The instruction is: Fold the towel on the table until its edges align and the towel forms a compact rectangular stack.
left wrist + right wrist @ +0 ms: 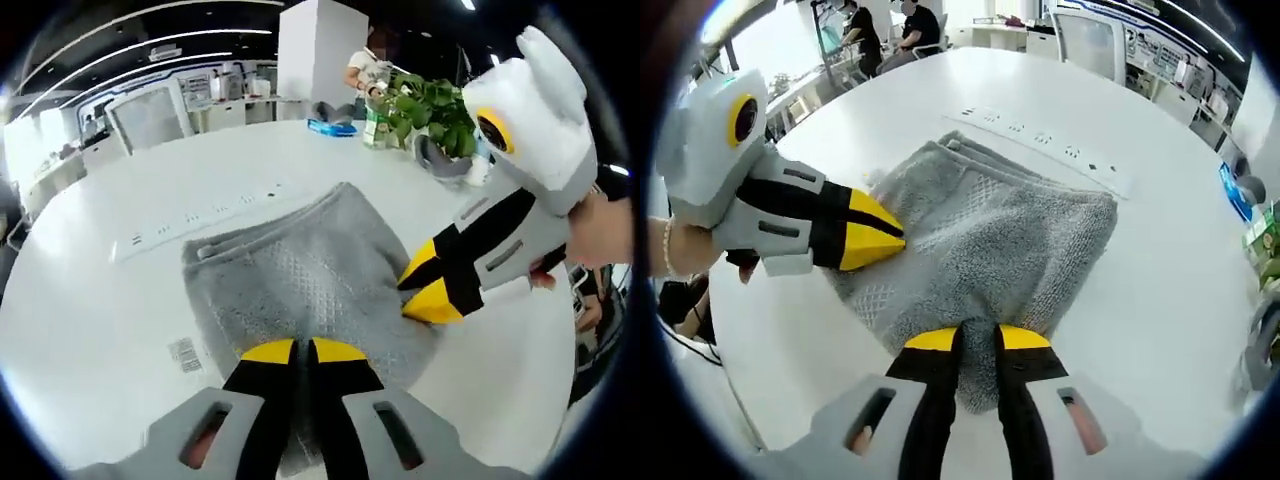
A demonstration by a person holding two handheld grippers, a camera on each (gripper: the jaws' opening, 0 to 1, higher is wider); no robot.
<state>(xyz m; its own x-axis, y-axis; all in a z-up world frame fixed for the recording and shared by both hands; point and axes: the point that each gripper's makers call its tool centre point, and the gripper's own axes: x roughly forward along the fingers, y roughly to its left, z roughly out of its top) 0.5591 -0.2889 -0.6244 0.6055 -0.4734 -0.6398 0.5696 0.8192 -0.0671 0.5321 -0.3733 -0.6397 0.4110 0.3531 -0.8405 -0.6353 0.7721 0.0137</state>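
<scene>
In the left gripper view my left gripper has its yellow-tipped jaws pressed together on the near edge of the gray towel, which lies folded on the white desk straight ahead of the jaws. To the right of them the right gripper comes in, its yellow tips closed and touching the towel's right-hand edge. Beyond the towel, a strip of sockets is set into the desk, and farther off, up and to the right, I see a potted plant and a blue object. A small barcode label sits on the desk just left of my jaws. In the right gripper view the right gripper pinches a fold of the towel between its nearly closed jaws, the cloth bunched in the narrow gap. The left gripper enters from the left, jaws together, tips resting on the towel's left edge, a hand behind it. The socket strip runs past the towel's far side.
</scene>
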